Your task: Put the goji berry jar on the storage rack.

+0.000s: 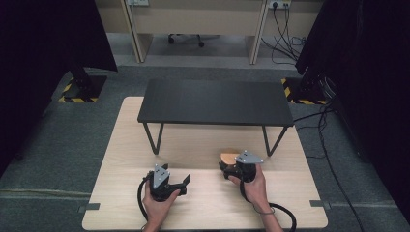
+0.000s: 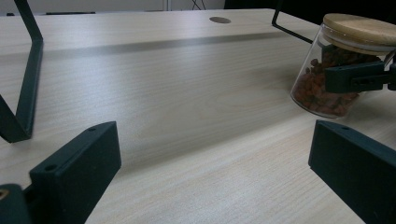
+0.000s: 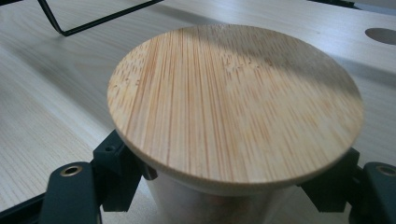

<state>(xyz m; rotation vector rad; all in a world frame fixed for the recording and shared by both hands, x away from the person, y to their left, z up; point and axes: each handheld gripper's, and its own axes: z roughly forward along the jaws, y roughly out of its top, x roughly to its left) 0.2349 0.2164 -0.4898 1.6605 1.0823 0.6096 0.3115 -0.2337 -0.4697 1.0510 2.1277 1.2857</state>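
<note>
At the left of the high view we see the left gripper held low over the pale wooden table, a hand wrapped around its body and a grey three-cornered plate on top. Its jaws stand wide apart with nothing between them; in the left gripper view the two black jaws rise from the bottom corners with bare tabletop between.

Beyond it, toward the middle, a small black bench on thin bent metal legs stands on the table. One of its legs shows at the left edge of the left gripper view.

Further right we find the glass jar, tilted, with a round bamboo lid and reddish-brown pieces inside. It sits just in front of the bench's right leg, near the table's right half. The right gripper clamps the jar: in the right gripper view its jaws press on either side of the glass just under the lid. We cannot tell whether the jar's base touches the table. The person's right hand holds that gripper, its cable trailing back toward the table's near edge.
</note>
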